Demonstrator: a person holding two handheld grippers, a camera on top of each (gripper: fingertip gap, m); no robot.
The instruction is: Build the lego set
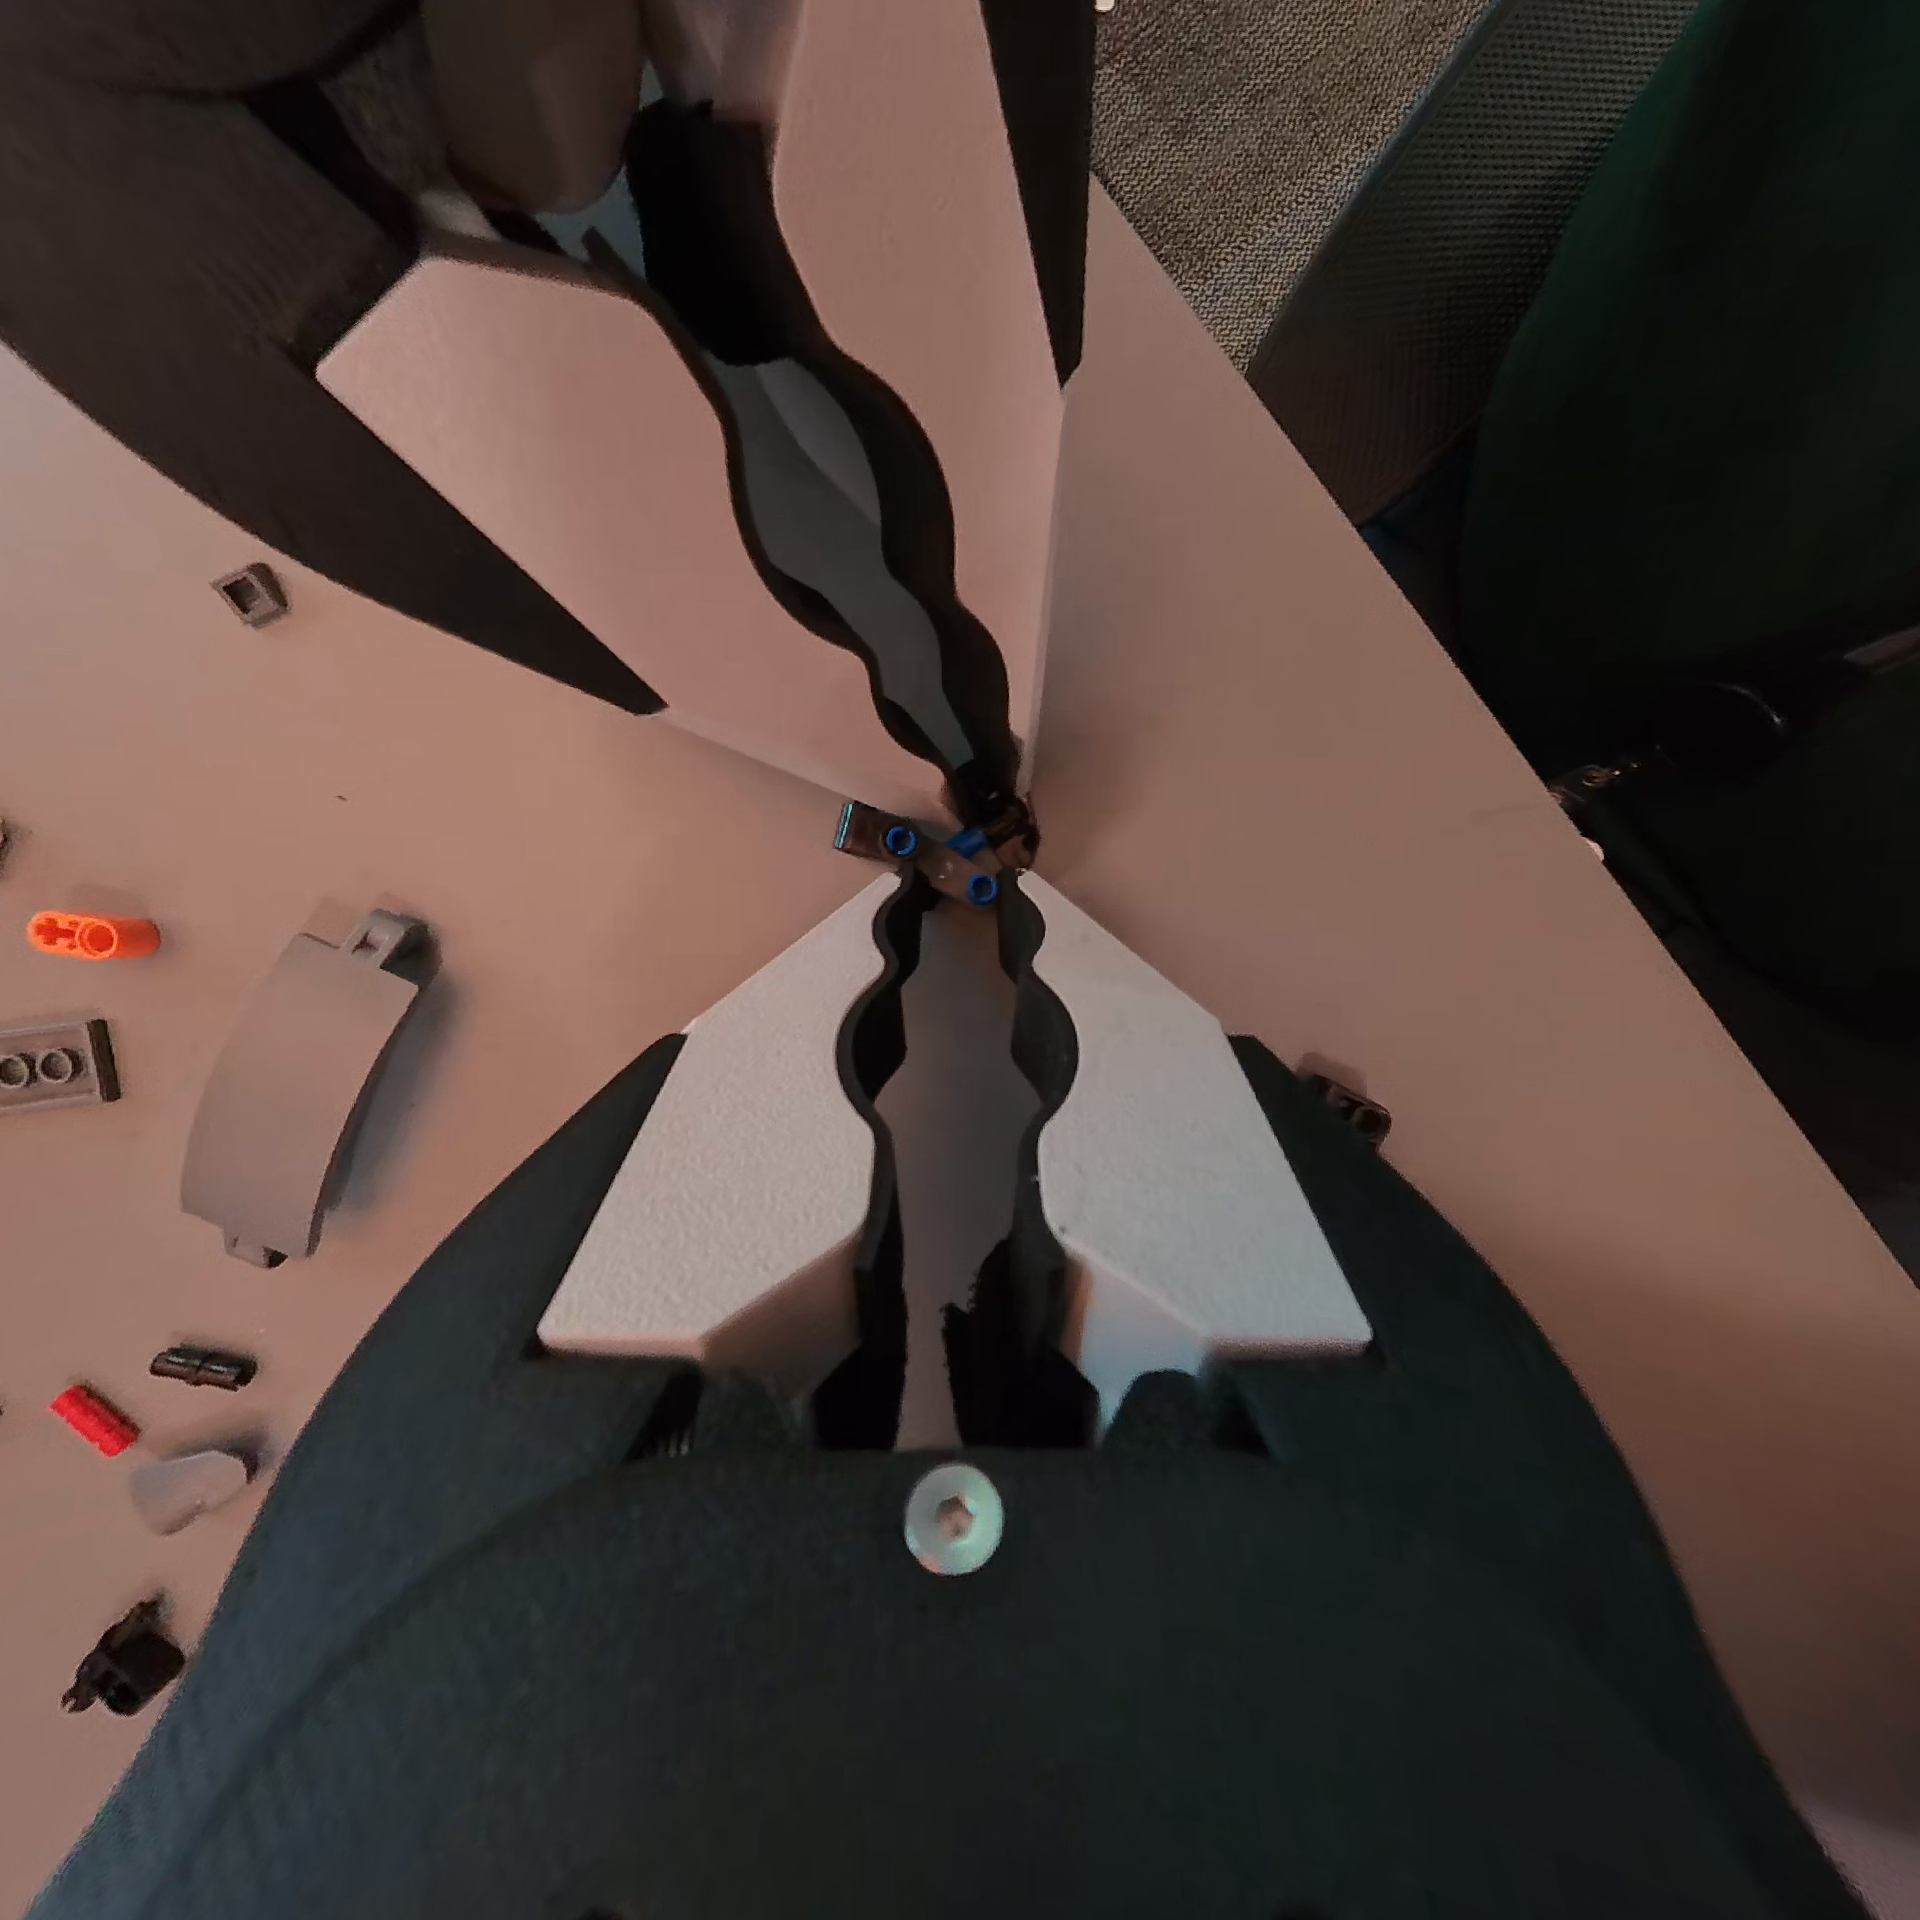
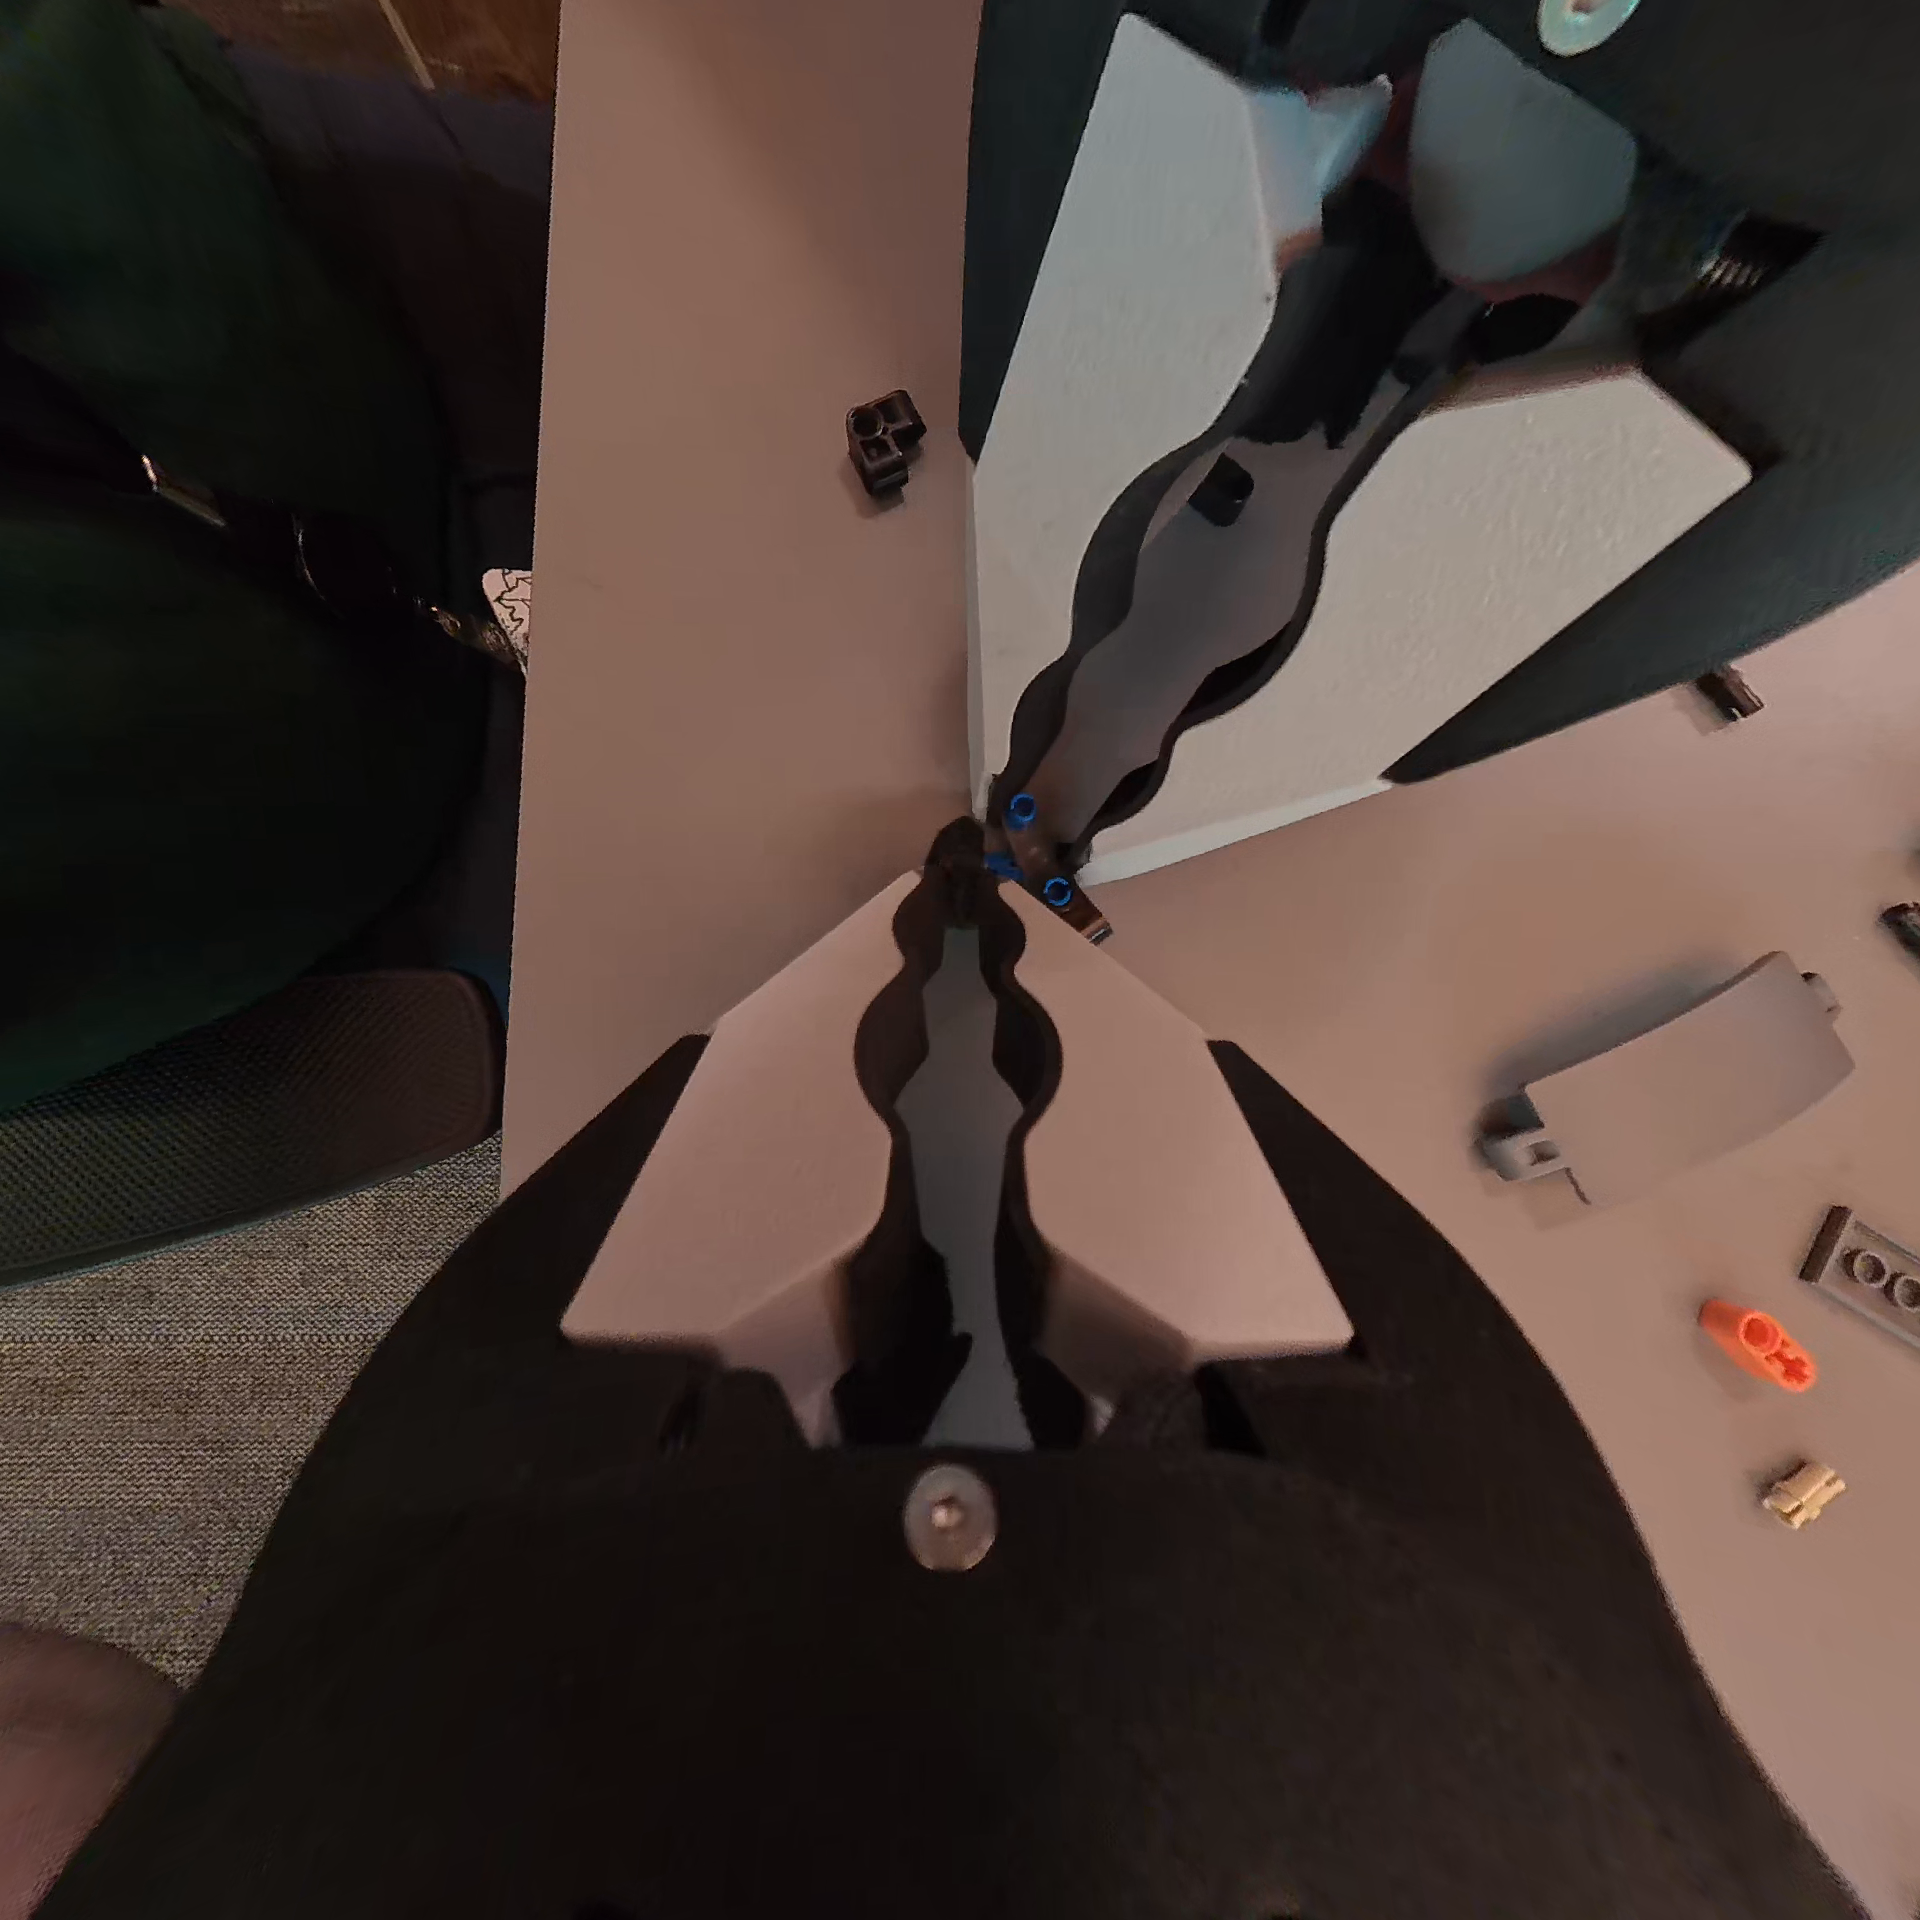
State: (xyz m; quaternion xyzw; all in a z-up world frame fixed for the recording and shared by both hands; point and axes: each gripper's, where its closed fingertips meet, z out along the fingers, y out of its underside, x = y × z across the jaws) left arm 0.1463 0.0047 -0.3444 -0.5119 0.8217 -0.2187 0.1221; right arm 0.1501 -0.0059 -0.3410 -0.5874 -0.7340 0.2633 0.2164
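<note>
Left claw (image 1: 956, 883) clamps the beam (image 1: 940, 857) at frame centre; right claw (image 2: 961, 883) grips a black connector (image 2: 958, 847) against its blue pin (image 2: 1000, 860). We brace the beam so the connector seats.

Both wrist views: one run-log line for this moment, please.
left gripper: shut on beam with blue pins | right gripper: shut on small black piece | mating above table

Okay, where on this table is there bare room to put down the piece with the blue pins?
Bare tabletop lies along the table edge near the chair, holding only one black connector. The other side is crowded: grey curved panel, orange connector, studded plate, red pin. A free strip separates that panel from the left gripper.
</note>
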